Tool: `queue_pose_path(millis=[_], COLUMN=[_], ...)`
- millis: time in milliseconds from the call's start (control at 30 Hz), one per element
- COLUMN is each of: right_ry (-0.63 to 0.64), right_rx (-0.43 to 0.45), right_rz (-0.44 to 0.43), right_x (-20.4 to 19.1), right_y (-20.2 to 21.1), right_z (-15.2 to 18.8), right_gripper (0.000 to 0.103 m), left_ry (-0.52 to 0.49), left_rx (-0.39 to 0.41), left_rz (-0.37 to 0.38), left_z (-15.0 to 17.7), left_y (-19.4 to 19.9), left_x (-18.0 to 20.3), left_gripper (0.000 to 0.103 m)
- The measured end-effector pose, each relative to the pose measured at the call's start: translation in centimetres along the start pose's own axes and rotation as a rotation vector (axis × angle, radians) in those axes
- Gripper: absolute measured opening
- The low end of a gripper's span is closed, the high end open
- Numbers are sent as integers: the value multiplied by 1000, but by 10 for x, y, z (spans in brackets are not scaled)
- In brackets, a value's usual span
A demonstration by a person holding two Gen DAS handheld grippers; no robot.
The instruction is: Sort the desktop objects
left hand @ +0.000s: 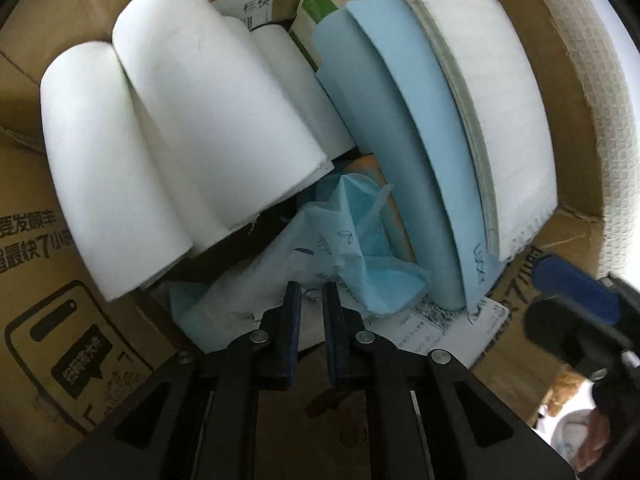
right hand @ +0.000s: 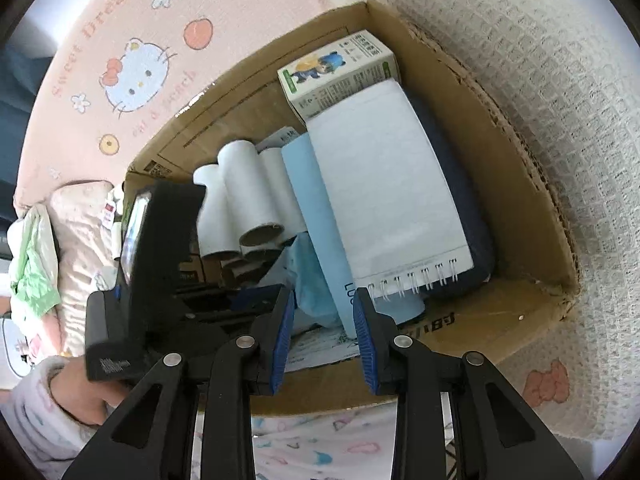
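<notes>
Our left gripper (left hand: 312, 294) sits low inside the cardboard box (left hand: 80, 320), its blue pads drawn close with only a thin gap between them. The tips lie right at the crumpled blue tissue (left hand: 360, 268), but we cannot tell whether any fold is actually pinched, so we treat the grip as unconfirmed. Our right gripper (right hand: 322, 316) hovers above the box's near wall with its jaws spread wide and nothing between them.

The step in hand, as we judge it, is dealing with the loose tissue among items already packed. To do it well we would close on a thick fold rather than a single thin layer, lift straight up, and keep clear of the neighbours so nothing topples.

From the left tips outward: the tissue lies on the box floor just ahead, spreading toward the near wall. To its left, three white paper rolls (left hand: 168, 128) lean together against the left wall. To its right, a light blue folder (left hand: 404, 128) stands on edge, touching a spiral notebook (left hand: 500, 100) that rests toward the right wall. A green and white carton (right hand: 340, 72) sits at the far right corner.
</notes>
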State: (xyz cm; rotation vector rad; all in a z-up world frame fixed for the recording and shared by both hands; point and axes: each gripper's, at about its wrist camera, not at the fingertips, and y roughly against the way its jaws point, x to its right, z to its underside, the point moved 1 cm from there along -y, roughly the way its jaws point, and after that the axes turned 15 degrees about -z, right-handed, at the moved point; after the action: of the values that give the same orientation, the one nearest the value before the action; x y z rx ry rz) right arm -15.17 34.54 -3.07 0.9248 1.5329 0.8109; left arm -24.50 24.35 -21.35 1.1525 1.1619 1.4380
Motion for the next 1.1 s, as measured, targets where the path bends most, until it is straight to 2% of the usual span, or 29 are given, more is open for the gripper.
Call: queue_pose_path(millis=[67,167,200,300,333,433,567,667,767,867,967,1100], right_ry=[-9,-32,-43,-125,-167,-267,-303,-319,-302,-297,-300,-325], right_rx=[-17,-34,-35,-25,-14,15,-47,-102,-113,-129,-130,-142], right_rz=[4,-28,-36,-68,-84,-113,-3,92,230,319,379,411], right_x=[-4,-13,-15,-18,-18,-19,-30,-35,-40,-43,-44,-40], right_y=[-4,-9,-9,-10,-9,-12,-39,-64,-81,-99,-115,-133], right_z=[0,1,1,-2,-3,-5,-8,-10,-13,-13,-15,-21], right_gripper=[28,28,28,28,28,28,28,28,27,25,25,25], left_ry=[-12,-28,-30,-39,-41,-55,-60,-55,-56,-44,-41,-36], left_rx=[-2,95,156,277,303,365,393,375,378,372,370,373], left_rz=[58,47,40,60,70,102,114,178,221,288,343,364], left_z=[2,8,10,15,16,20,16,16,18,24,22,14], left_y=[9,39,53,83,91,107,115,123,112,114,114,115], left_x=[-3,-12,-18,-35,-42,-60,-71,-81,-83,-98,-109,-121], left_gripper=[31,37,39,39,37,8,8,8,8,8,8,8])
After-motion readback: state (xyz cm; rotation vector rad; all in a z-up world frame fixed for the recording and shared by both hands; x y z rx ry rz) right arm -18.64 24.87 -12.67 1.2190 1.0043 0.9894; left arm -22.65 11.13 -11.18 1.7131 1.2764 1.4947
